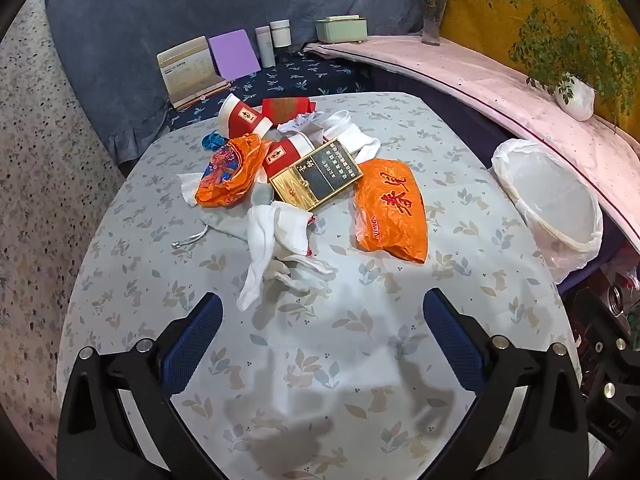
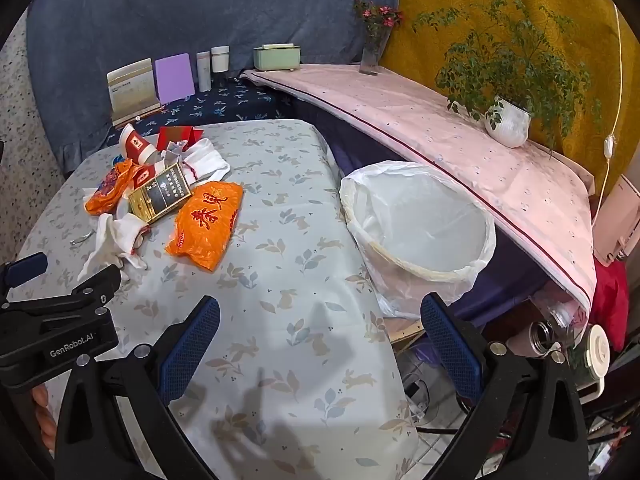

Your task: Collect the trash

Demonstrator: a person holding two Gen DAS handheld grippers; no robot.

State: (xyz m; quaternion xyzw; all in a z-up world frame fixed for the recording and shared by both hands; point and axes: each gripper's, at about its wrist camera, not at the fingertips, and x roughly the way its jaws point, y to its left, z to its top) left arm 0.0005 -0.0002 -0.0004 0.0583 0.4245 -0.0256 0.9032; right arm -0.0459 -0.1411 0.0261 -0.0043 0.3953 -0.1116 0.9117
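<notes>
Two empty, wide-open claws, left claw [image 1: 322, 342] and right claw [image 2: 320, 344]; beyond, two orange bags [image 1: 390, 208], one bin [image 2: 420, 228].

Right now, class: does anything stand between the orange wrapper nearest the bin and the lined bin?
Nothing visible does. Only bare tablecloth lies between the orange wrapper and the lined bin, which sits open just off the table's right edge.

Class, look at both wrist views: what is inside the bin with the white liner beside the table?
The lined bin shows only its smooth white liner on the wall and upper inside; no trash is visible. Its near rim hides the very bottom, so that part cannot be checked.
</notes>
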